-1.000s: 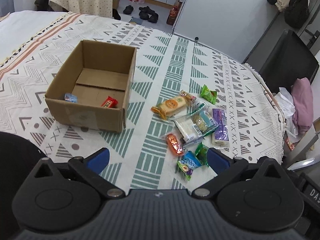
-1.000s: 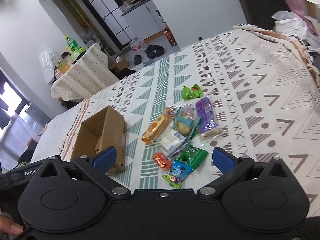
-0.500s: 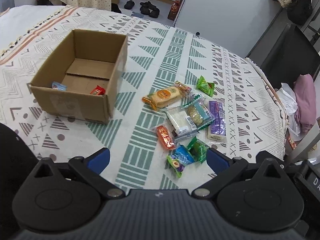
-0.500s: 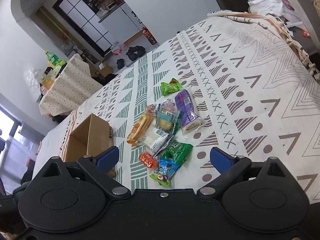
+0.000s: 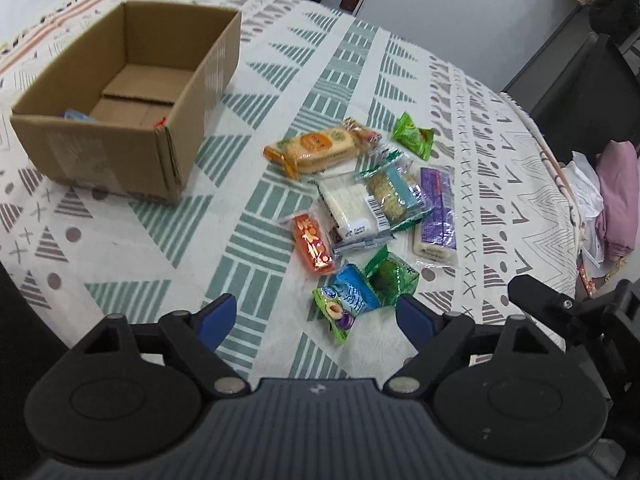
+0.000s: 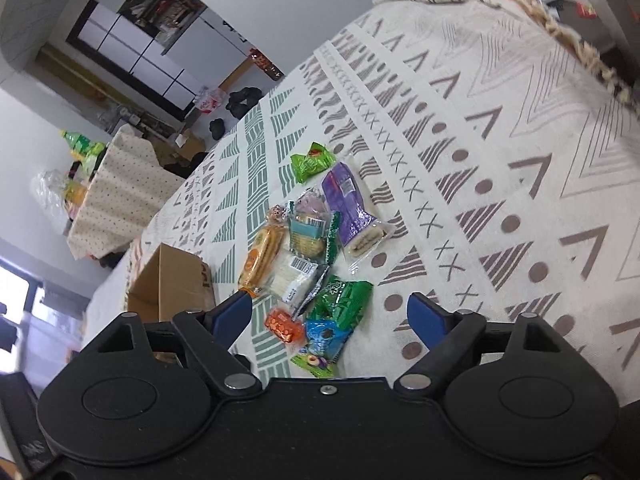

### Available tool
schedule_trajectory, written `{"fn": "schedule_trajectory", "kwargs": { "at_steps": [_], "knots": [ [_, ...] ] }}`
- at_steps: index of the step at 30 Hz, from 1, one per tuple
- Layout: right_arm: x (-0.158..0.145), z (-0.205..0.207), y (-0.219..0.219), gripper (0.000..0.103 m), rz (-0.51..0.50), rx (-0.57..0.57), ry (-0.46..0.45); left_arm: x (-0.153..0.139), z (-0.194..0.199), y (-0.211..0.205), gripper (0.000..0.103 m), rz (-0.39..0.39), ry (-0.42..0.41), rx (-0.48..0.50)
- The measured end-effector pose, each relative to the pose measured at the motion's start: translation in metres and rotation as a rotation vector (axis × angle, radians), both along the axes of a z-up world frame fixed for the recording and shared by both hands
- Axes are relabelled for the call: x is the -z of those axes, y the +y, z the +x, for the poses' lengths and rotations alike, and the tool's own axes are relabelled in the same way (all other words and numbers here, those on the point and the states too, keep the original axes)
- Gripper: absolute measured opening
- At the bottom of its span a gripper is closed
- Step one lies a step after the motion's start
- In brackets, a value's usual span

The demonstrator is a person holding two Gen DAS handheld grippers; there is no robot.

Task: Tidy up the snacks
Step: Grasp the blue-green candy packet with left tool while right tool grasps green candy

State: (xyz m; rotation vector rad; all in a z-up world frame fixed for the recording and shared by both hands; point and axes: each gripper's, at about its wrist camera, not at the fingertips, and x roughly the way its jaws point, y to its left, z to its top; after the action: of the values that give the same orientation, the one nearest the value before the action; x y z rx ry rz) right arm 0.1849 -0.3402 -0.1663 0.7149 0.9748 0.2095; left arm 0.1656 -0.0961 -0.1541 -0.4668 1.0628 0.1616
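- we are holding the left gripper (image 5: 316,320) and right gripper (image 6: 330,318) wide, gripping nothing.
- loose snack packets (image 5: 360,200) are lying right of the brown cardboard box (image 5: 132,92).
- we are risking pinching two overlapping wrappers together.

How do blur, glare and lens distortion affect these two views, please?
Left wrist view: the cardboard box looks slightly smeared, the snack pile sharper, with glare on the orange packet; the tablecloth stripes bow outward. Right wrist view: strongly tilted, the window at the left edge is blown out, and the purple packet glints.
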Motion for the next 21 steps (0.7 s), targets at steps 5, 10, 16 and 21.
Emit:
{"fn": "schedule_trajectory", "kwargs": {
  "at_steps": [5, 10, 16, 21],
  "knots": [
    [0.015, 0.01, 0.008, 0.072, 0.019, -0.003, 0.049, 0.014, 0.011, 0.0, 0.078, -0.033, 0.014, -0.011],
    [0.03, 0.02, 0.01, 0.064, 0.062, 0.016, 0.104, 0.032, 0.023, -0.003, 0.072, -0.075, 0.045, -0.022],
    [0.044, 0.028, 0.012, 0.059, 0.094, 0.034, 0.149, 0.054, 0.036, -0.007, 0.063, -0.112, 0.087, -0.024],
    [0.053, 0.035, 0.015, 0.059, 0.105, 0.03, 0.177, 0.068, 0.044, -0.01, 0.054, -0.137, 0.114, -0.033]
  ]
}}
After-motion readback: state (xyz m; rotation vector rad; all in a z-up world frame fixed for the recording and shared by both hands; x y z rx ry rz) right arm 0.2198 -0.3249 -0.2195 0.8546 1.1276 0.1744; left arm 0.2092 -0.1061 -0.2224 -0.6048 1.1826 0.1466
